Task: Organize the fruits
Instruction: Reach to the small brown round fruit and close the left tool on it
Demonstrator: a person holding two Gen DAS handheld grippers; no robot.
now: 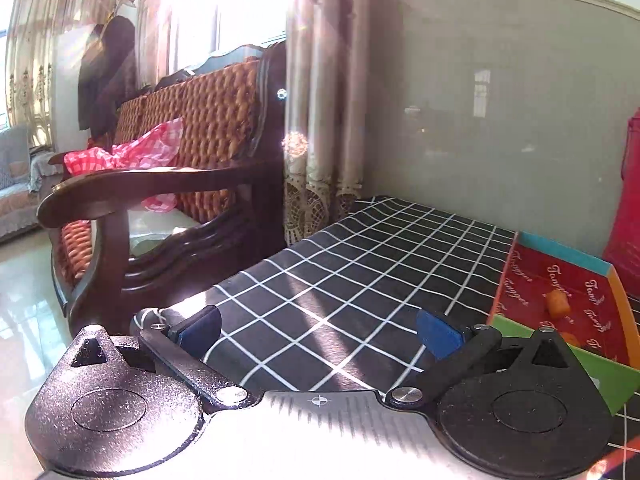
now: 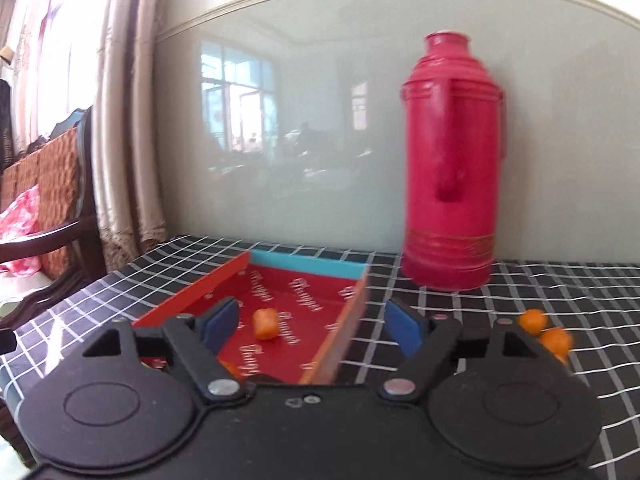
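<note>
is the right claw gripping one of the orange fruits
No, the right claw is open and empty; one orange fruit lies loose in the red tray.

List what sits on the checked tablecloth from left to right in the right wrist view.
Red tray holding an orange fruit → red thermos flask → two loose orange fruits on the cloth.

Window glare left, motion blur, fisheye edges
</note>
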